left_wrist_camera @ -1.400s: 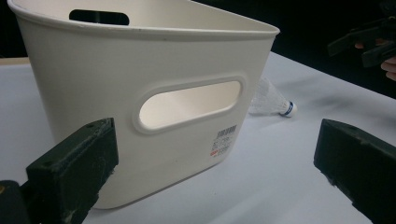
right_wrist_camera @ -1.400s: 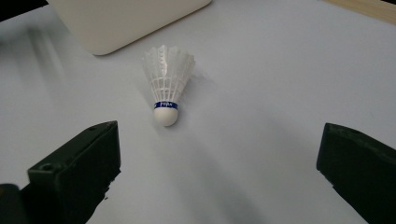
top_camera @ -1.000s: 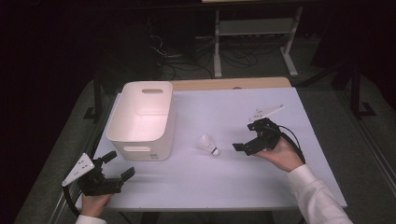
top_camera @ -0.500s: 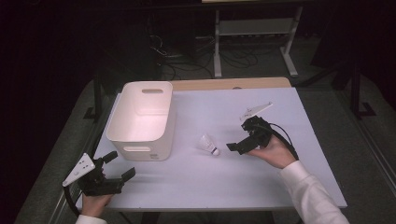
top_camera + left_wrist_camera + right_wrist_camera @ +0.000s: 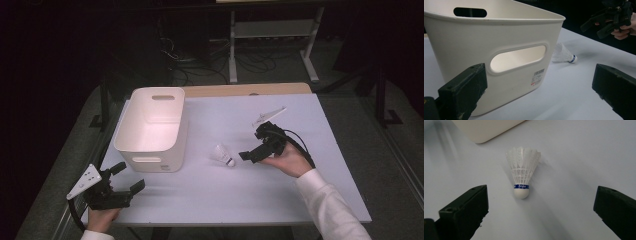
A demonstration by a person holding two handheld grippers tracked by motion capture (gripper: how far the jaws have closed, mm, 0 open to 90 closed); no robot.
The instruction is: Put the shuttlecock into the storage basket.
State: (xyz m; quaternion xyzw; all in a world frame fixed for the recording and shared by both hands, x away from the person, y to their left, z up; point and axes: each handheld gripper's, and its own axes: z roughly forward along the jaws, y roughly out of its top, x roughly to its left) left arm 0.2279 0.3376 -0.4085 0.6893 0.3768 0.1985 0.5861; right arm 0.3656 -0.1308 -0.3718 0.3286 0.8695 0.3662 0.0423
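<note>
Right tongs (image 5: 541, 212) wide open, empty, lined up on shuttlecock (image 5: 522, 171); light cork, could roll toward bin (image 5: 152, 127) if nudged.

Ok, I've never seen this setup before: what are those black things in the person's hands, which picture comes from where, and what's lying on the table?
A person holds a two-jaw tool in each hand. The high view looks down on the table from above: the left hand-held gripper is near the front edge, the right hand-held gripper farther back. The other two pictures come from cameras riding on those tools, so the black blocks at their bottom corners are each tool's own jaws. On the table stand a white plastic bin with handle slots and, beside it, a shuttlecock lying on its side. Both sets of jaws are open and hold nothing. The right gripper view shows the shuttlecock's cork end pointing toward that tool.
</note>
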